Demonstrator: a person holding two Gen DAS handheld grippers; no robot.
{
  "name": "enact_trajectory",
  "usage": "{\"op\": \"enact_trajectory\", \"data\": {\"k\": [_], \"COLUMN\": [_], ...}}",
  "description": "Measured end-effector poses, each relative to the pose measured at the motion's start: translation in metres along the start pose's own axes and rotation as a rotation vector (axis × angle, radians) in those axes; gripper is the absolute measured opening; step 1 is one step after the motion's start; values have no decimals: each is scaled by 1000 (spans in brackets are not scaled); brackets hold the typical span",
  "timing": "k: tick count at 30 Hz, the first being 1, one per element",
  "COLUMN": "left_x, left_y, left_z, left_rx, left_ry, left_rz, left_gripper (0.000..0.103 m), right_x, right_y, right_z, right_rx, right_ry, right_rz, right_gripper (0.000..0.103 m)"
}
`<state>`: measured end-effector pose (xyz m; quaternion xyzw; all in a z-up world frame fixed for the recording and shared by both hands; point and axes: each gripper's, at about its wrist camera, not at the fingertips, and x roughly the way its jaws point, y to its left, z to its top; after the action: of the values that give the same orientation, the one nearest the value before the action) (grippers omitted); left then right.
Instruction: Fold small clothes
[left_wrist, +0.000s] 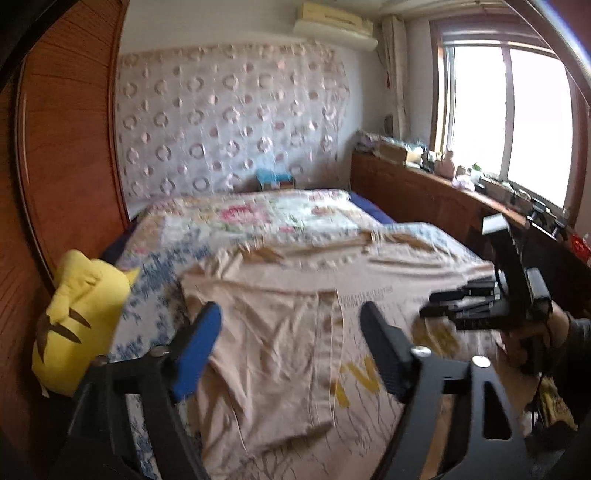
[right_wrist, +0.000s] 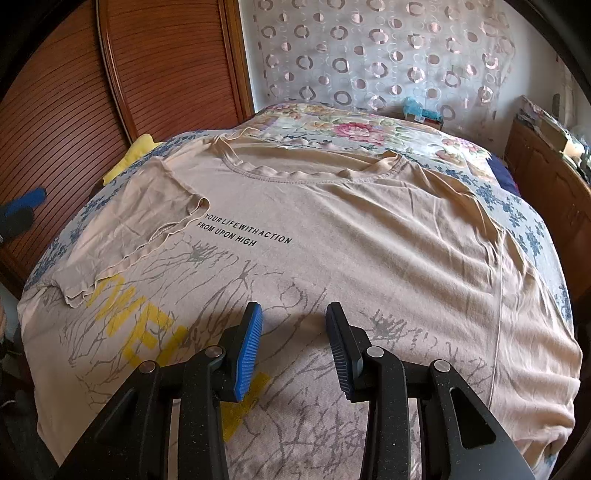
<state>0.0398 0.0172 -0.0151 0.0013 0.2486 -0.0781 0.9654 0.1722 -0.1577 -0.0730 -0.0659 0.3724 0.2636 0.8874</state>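
Two grippers are in view and neither holds cloth. Nearest in the right wrist view, the right gripper (right_wrist: 293, 347) hovers above the lower print area of the T-shirt (right_wrist: 332, 229), its fingers (right_wrist: 248, 354) spread wide with the printed fabric visible through the gap; contact with the cloth cannot be confirmed. In the left wrist view the left gripper (left_wrist: 291, 347) is likewise spread wide and empty, positioned over the left side of the garment, the picture being blurred. The beige T-shirt lies flat, print side up, across the bed (right_wrist: 369, 129), hem toward the cameras and neckline (right_wrist: 306, 171) at the far end. Its left sleeve (right_wrist: 147, 214) is already turned inward onto the chest, its edge lying beside the black lettering (right_wrist: 243, 234); the right sleeve (right_wrist: 495, 221) lies out flat toward the bed edge. Judged from this layout, the sleeve-folding step is half done. The next move appears to call for the right fingers to travel forward and outward to the right sleeve or side seam, pinch the edge, and carry it across to match the left side. That sleeve lies well ahead and to the right of the right fingers, not between them. Further off, a yellow plush toy (left_wrist: 81, 317) sits at the left bed edge by the wooden wardrobe doors (right_wrist: 166, 66); a patterned curtain (right_wrist: 388, 51) hangs beyond the bed.
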Motion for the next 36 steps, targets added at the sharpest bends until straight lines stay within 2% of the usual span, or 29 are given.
{"op": "enact_trajectory", "data": {"k": [8,10,18,26,31,36], "left_x": [0,-1,-4,0,4,9], "left_y": [1,-2,-8,-14,-17,-23], "left_z": [5,4,0,-8,-15,-20], "left_rx": [-10,-12,-14,-15,-23,-27], "left_ry": [-40,-45,-64,-34,-10,4], "left_rz": [46,50,47,12,-12,-28], "left_gripper": [81,81,81,81,81,81], "right_x": [0,0,2,-5,-42,-81], "right_y": [-2,-1,4,4,-24,-76], "right_z": [0,-1,0,-3,-17,-46], "right_rx": [3,-1,-33,-52,8,112], "right_ry": [-3,-4,3,-4,-67,-105], "right_rz": [8,15,13,-24,-62,-164], "right_gripper": [42,48,60,60,60,60]}}
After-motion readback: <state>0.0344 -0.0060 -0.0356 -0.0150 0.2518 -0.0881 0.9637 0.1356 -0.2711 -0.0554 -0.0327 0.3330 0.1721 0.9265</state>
